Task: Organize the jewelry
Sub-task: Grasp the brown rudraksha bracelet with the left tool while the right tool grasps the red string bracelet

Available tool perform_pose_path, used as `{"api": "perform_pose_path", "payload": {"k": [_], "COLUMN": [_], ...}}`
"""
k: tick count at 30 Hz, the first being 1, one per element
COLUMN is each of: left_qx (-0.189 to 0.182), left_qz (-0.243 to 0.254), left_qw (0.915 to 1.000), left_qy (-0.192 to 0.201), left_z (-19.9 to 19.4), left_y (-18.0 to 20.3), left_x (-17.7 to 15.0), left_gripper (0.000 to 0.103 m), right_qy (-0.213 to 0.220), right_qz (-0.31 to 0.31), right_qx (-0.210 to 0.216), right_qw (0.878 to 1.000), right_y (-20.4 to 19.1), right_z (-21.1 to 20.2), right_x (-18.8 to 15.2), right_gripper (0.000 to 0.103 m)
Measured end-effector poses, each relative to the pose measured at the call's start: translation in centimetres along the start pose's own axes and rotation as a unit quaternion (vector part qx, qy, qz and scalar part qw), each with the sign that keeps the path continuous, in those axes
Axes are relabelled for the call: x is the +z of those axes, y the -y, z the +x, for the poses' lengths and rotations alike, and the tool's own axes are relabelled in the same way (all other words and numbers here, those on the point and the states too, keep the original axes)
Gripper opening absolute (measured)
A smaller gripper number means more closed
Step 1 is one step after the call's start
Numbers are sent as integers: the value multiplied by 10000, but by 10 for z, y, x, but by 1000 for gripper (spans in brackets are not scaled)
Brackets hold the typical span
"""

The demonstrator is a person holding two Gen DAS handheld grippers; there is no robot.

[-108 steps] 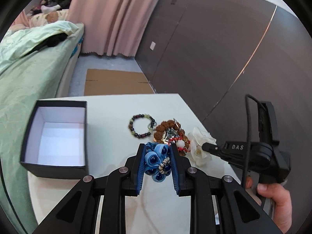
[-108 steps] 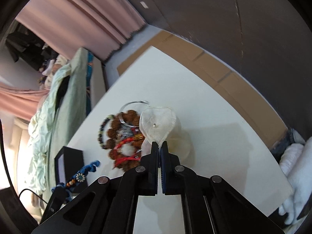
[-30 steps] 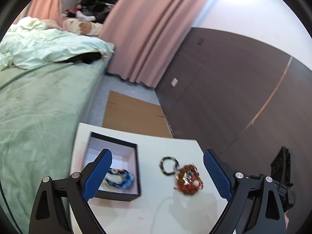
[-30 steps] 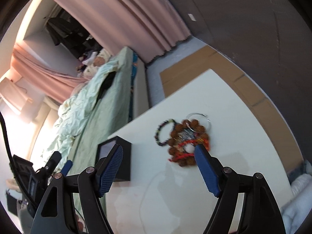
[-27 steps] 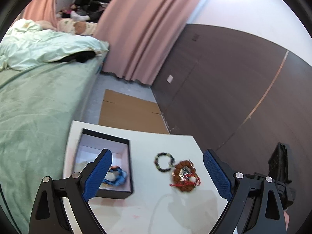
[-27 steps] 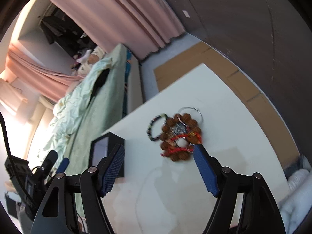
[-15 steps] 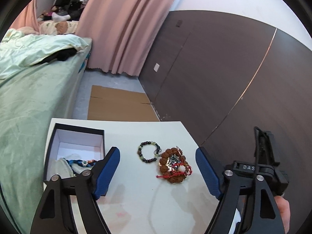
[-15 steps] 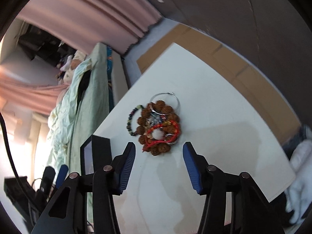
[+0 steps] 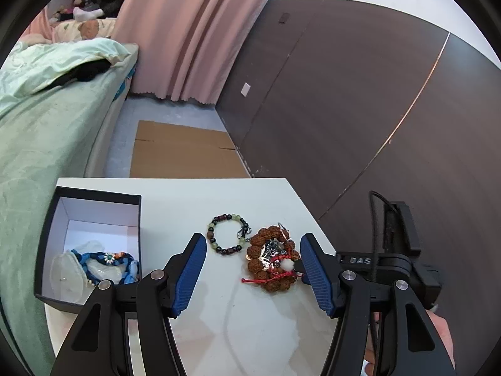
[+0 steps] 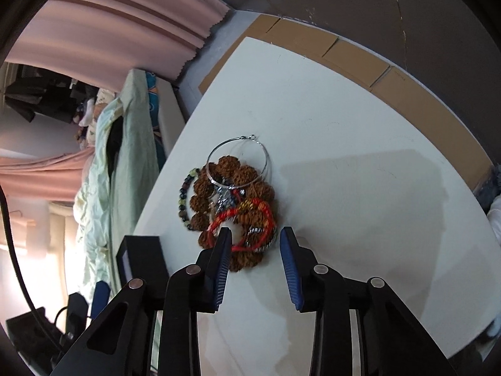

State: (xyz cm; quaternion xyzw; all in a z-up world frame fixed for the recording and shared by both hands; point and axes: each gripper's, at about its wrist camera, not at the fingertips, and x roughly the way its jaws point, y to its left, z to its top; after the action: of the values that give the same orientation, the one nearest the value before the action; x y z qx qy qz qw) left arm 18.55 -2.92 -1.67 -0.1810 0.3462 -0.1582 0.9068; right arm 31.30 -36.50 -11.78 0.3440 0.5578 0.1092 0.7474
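On the white desk (image 9: 175,206) I see the jewelry pile (image 9: 271,261), brown beads tangled with red cord, just beside a dark beaded bracelet (image 9: 227,235). To its left the black box (image 9: 94,194) holds a blue bracelet (image 9: 106,258). My right gripper (image 10: 255,244) hovers low over the pile's near edge, jaws moderately spread, holding nothing. My left gripper (image 9: 252,258) hangs above, jaws wide and empty. Beyond lie a green bed (image 9: 40,131), pink curtains (image 9: 184,40) and flattened cardboard (image 9: 184,153).
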Motion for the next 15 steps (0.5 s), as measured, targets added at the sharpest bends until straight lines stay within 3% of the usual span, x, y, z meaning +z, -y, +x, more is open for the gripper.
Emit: {"api": "perform_pose_path", "payload": {"k": [2, 3, 6, 15], "left_qx": [2, 9, 47, 74], "left_qz": [-7, -3, 17, 93], "left_qw": [10000, 10000, 10000, 9994], "left_qy": [-20, -37, -85, -328], "left_z": [3, 5, 10, 33], "left_y": [0, 0, 0, 2], "left_x": [0, 0, 0, -5], "left_gripper": [64, 64, 64, 61], "right_qy": [-4, -24, 45, 441], "right_qz": [47, 94, 192, 60], "right_qx": [-97, -116, -10, 678], "right_qw": [9999, 9999, 9998, 9967], "right_y": [-1, 1, 3, -11], "right_z": [4, 5, 0, -41], "right_x": [2, 3, 4, 1], "right_gripper": [25, 16, 9, 9]}}
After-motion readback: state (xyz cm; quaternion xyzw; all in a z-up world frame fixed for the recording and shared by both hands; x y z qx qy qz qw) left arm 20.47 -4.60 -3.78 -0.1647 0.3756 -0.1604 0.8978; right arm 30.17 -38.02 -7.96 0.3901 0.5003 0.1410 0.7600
